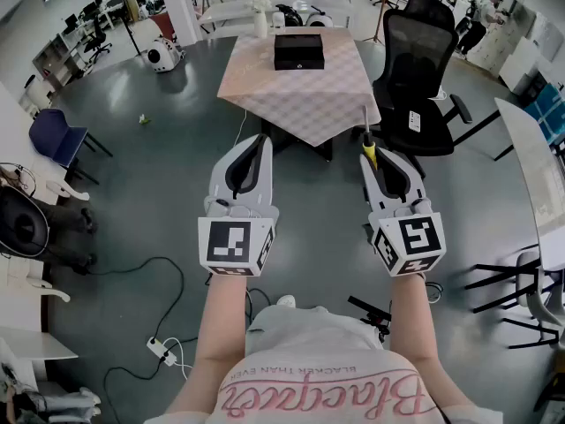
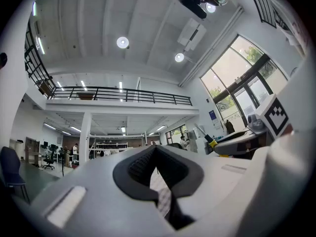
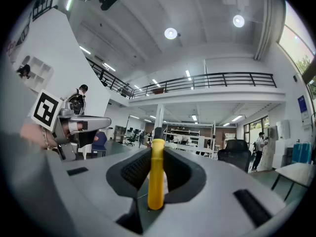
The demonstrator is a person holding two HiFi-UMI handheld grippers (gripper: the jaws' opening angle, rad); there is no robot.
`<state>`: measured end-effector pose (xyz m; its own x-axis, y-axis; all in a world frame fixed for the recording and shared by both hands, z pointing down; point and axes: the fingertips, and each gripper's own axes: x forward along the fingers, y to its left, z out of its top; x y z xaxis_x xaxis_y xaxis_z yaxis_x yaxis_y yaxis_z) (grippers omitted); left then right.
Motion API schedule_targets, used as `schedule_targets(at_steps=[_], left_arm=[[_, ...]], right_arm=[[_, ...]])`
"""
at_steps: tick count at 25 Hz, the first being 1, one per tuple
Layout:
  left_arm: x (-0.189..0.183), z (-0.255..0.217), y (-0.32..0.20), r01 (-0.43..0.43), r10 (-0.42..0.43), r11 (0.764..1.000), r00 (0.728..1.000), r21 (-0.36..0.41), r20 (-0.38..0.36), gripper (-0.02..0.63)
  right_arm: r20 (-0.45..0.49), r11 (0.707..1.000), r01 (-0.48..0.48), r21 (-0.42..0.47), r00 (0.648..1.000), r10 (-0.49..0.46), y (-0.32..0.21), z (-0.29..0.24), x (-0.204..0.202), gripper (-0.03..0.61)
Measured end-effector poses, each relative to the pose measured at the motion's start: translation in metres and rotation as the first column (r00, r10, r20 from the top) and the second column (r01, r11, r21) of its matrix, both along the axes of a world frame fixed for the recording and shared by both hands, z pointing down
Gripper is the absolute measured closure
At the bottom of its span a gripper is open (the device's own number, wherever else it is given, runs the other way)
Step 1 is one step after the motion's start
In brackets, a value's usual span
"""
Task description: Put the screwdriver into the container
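Jaws of the right gripper (image 3: 157, 154) clamp the stiff, likely light screwdriver (image 3: 156, 181) by its smooth handle, container (image 1: 298, 51) at twelve o'clock; left gripper (image 2: 157, 152) pinched together, empty.

Two grippers are in view (one left gripper (image 1: 258, 141), one right gripper (image 1: 378, 160)), along with one screwdriver (image 1: 369, 154), one black container (image 1: 298, 51), one table (image 1: 265, 88), one black office chair (image 1: 422, 53) and one blue chair (image 1: 53, 138).

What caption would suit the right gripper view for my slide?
Right gripper shut on the yellow-handled screwdriver, with a railed balcony beyond.
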<state>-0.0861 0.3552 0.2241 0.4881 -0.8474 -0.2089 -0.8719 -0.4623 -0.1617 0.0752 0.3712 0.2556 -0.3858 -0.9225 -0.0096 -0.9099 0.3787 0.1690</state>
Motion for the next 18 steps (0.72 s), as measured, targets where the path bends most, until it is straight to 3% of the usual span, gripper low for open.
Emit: schedule_targets(at_steps=[18], left_arm=[[-0.036,0.023,-0.083,-0.034,0.034,0.999,0.999,-0.024,-0.012,0.609]], right_arm=[[0.025,1.000,-0.020,-0.005,1.000,0.020,-0.076,0.017,-0.035,0.502]])
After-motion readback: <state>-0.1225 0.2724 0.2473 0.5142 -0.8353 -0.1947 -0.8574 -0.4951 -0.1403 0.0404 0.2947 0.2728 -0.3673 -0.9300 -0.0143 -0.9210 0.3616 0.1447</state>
